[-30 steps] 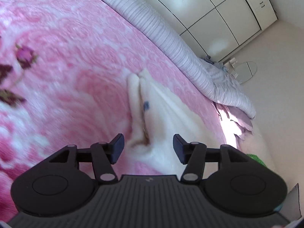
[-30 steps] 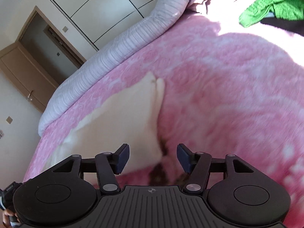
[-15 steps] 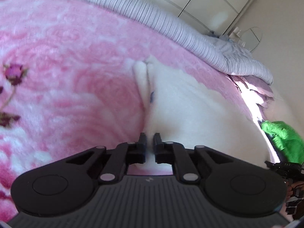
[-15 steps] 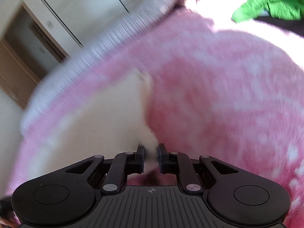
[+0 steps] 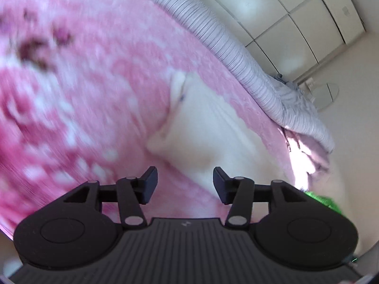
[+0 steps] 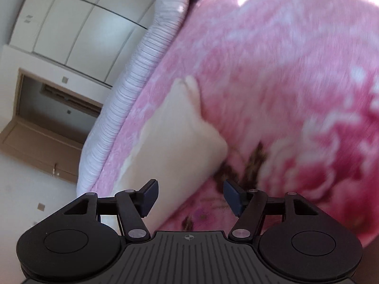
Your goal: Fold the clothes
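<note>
A cream-white garment (image 5: 213,130) lies folded flat on the pink floral blanket (image 5: 83,94). In the left wrist view its near left corner sits just beyond my left gripper (image 5: 184,183), which is open and holds nothing. In the right wrist view the same cream garment (image 6: 175,142) stretches away from my right gripper (image 6: 189,195), also open, with the garment's near edge passing between and just past the fingers. Neither gripper touches the cloth as far as I can see. Both views are blurred by motion.
A grey striped bolster (image 5: 236,54) runs along the bed's far side. A green garment (image 5: 324,201) lies at the right of the bed. White wardrobe doors (image 5: 284,23) and a wooden doorway (image 6: 47,123) stand beyond the bed.
Both grippers, shut on the garment's near edge half a second ago, have opened and let it go. The garment now lies with one more fold, shorter than before. Both grippers have pulled back.
</note>
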Demonstrator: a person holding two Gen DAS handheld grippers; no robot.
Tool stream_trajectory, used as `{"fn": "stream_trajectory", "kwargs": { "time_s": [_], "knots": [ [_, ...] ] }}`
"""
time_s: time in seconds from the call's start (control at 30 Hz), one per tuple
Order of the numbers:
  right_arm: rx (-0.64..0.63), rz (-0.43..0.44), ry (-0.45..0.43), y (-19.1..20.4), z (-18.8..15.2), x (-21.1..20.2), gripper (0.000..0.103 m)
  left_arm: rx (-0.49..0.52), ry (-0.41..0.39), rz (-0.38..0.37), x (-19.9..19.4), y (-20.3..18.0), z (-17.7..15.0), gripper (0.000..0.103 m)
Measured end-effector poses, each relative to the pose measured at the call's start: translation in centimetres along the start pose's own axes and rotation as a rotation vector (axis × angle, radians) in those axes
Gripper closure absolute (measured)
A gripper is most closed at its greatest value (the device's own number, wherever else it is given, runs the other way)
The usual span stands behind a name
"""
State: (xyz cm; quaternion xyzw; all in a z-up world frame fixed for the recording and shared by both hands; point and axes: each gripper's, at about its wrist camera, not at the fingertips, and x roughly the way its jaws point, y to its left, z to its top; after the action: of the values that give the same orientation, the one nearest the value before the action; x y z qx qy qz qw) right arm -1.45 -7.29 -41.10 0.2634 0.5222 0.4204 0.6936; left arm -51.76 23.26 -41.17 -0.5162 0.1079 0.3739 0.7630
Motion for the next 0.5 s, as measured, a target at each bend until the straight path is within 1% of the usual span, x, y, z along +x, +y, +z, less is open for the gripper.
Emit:
{"fn": "stream_trajectory", "kwargs": {
  "time_s": [0.07,0.1,0.17,0.23,0.27,0.33,0.47,0.5],
  "knots": [
    [0.052,-0.008,-0.012,0.0,0.0,1.2,0.039,-0.084,-0.007,-0.008,1.5,0.6,-0.1,0.058],
    [0.078,-0.013,-0.018,0.0,0.0,1.9,0.039,-0.107,-0.024,-0.009,2.2,0.8,0.0,0.059],
    [0.106,-0.036,-0.042,0.3,0.4,3.0,0.039,-0.117,-0.045,0.000,3.0,0.6,0.5,0.059],
    [0.113,-0.062,-0.066,0.7,0.8,4.0,0.039,-0.123,-0.040,0.021,3.5,0.3,0.8,0.060],
    [0.111,-0.076,-0.071,0.8,0.9,4.2,0.042,-0.124,-0.034,0.027,3.4,0.2,0.9,0.061],
    [0.106,-0.095,-0.070,0.8,1.2,4.4,0.043,-0.125,-0.025,0.034,2.7,0.2,0.9,0.061],
    [0.124,-0.046,-0.072,-0.1,1.0,3.6,0.042,-0.127,-0.045,0.029,2.6,0.5,0.8,0.055],
    [0.122,-0.037,-0.075,-0.2,0.8,3.4,0.042,-0.128,-0.051,0.027,2.6,0.6,0.8,0.056]
  ]
}}
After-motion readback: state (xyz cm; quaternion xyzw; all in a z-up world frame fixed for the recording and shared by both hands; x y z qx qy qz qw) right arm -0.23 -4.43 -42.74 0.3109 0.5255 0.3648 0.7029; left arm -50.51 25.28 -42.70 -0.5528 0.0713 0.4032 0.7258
